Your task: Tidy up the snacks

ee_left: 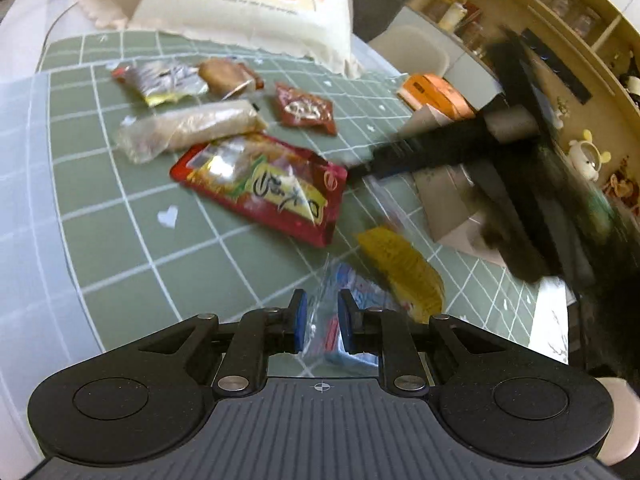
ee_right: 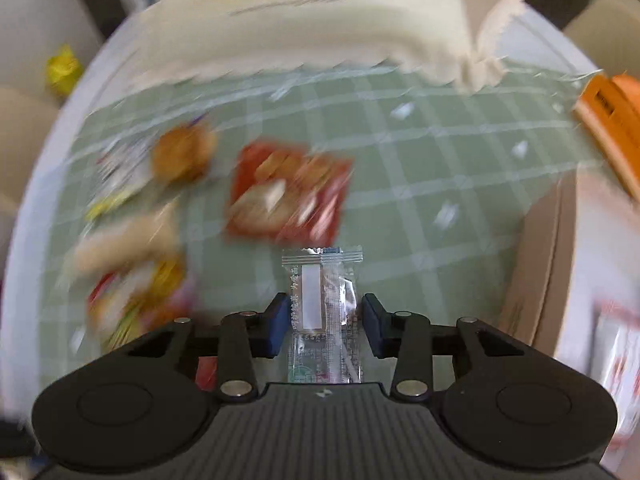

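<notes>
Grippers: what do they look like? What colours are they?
Both look alike. The left gripper has a black body with two round discs, a grey ribbed plate with a small crosshair mark, silver pins on black linkage bars, and blue pads. The right gripper matches, with darker blue pads. No cables or sleeves show.
</notes>
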A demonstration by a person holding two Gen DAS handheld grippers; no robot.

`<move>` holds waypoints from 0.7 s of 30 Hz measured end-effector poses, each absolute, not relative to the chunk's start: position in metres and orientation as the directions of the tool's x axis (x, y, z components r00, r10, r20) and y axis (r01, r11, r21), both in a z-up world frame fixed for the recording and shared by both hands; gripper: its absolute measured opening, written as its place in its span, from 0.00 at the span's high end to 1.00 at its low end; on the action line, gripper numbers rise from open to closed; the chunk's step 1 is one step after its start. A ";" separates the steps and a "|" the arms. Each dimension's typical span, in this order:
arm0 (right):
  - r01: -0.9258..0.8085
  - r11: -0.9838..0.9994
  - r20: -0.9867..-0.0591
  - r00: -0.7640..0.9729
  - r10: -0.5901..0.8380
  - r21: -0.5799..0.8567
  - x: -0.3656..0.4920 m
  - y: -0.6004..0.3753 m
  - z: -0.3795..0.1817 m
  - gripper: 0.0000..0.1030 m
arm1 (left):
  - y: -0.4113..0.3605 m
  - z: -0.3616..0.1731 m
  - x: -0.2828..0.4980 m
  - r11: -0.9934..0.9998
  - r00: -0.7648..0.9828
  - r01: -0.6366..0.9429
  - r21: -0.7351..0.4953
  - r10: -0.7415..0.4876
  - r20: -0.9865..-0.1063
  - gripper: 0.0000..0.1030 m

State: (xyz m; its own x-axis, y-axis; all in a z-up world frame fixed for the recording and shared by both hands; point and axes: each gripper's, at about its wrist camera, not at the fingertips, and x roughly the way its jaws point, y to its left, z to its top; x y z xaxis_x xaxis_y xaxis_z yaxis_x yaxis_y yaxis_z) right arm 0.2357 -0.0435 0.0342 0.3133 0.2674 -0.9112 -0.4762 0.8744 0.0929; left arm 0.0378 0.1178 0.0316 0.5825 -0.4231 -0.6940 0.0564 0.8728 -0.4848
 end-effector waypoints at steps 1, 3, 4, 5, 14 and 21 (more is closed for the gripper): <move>-0.492 0.864 -0.909 0.306 0.284 0.104 0.218 -0.047 0.034 0.62 | 0.117 0.031 0.037 0.871 0.583 0.047 -0.488 -0.421 -0.695 0.80; -0.513 0.851 -0.904 0.303 0.300 0.110 0.186 -0.055 0.035 0.62 | 0.112 0.032 0.036 0.874 0.581 0.039 -0.485 -0.414 -0.700 0.80; -0.519 0.848 -0.902 0.305 0.305 0.111 0.169 -0.061 0.035 0.62 | 0.108 0.034 0.034 0.877 0.581 0.044 -0.478 -0.412 -0.702 0.80; -0.519 0.848 -0.901 0.309 0.305 0.109 0.155 -0.068 0.035 0.62 | 0.104 0.037 0.034 0.881 0.581 0.053 -0.470 -0.410 -0.703 0.80; -0.396 0.918 -0.876 0.438 0.200 0.012 0.089 -0.159 0.038 0.62 | 0.041 0.062 0.019 0.910 0.558 0.120 -0.397 -0.392 -0.731 0.80; -0.330 0.943 -0.844 0.513 0.155 -0.028 0.062 -0.215 0.032 0.28 | 0.016 0.070 0.028 0.939 0.593 0.146 -0.312 -0.336 -0.732 0.78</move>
State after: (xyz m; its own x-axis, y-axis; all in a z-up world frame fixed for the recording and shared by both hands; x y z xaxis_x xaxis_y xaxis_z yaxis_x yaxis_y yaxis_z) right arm 0.0621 -0.2155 0.0322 0.5128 0.1549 -0.8444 -0.3304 0.9434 -0.0276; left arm 0.0275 0.0162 0.0695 0.5931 -0.3356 -0.7318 0.1458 0.9387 -0.3124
